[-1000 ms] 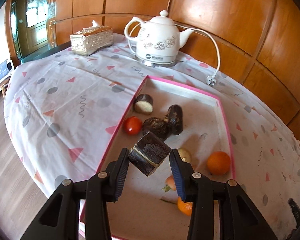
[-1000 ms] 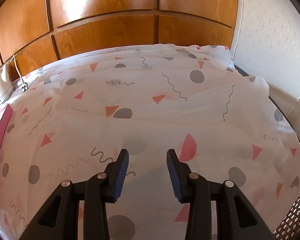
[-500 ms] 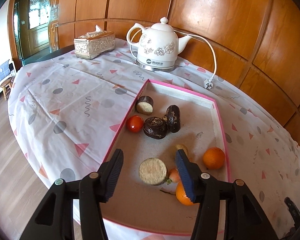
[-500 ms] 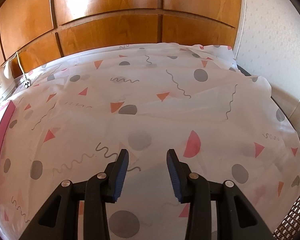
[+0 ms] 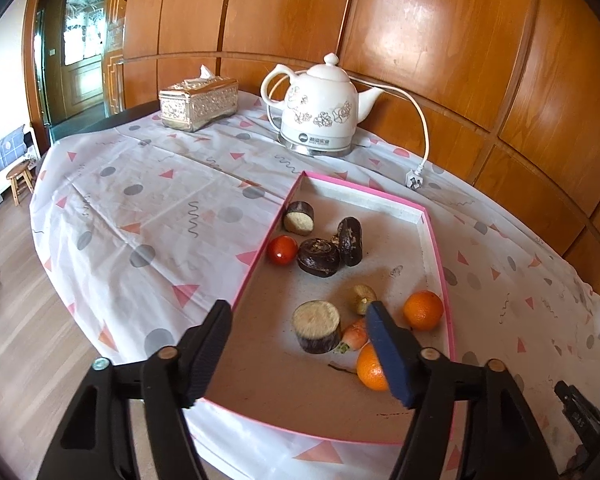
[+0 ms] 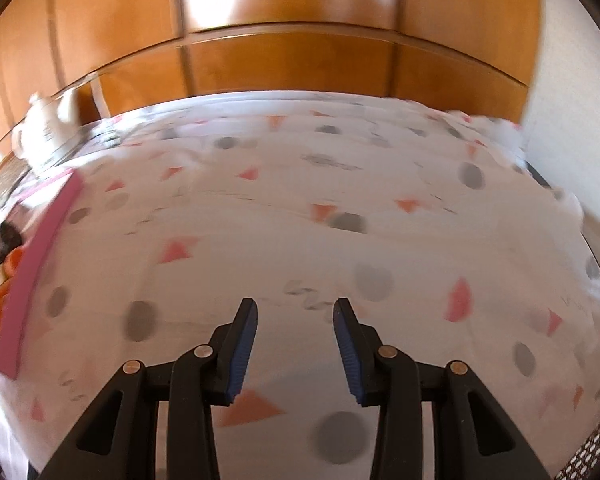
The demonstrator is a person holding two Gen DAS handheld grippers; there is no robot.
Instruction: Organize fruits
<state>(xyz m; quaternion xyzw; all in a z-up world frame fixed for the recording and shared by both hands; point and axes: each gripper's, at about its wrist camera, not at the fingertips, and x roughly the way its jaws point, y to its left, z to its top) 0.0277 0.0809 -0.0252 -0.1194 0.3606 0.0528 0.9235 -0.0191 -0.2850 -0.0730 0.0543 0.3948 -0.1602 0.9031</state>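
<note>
In the left wrist view a pink-rimmed tray (image 5: 256, 264) holds a dark cut piece with a pale top (image 5: 316, 330) standing upright, three more dark pieces (image 5: 319, 257), a red tomato (image 5: 282, 250), two oranges (image 5: 423, 310), a small carrot-like piece (image 5: 354, 336) and a pale brown fruit (image 5: 363, 293). My left gripper (image 5: 300, 350) is open and empty, above the tray's near part. My right gripper (image 6: 296, 340) is open and empty over bare tablecloth; the tray's pink edge (image 6: 40, 260) shows blurred at far left.
A white electric kettle (image 5: 320, 114) with its cord and plug (image 5: 414, 178) stands behind the tray. A silver tissue box (image 5: 198, 102) sits at the back left. The patterned cloth hangs over the table's left edge (image 5: 60, 264). Wood panelling lines the wall.
My left gripper opened and let go of the dark cut piece, which now stands in the tray; the gripper drew back and up. My right gripper swung left, blurring its view.
</note>
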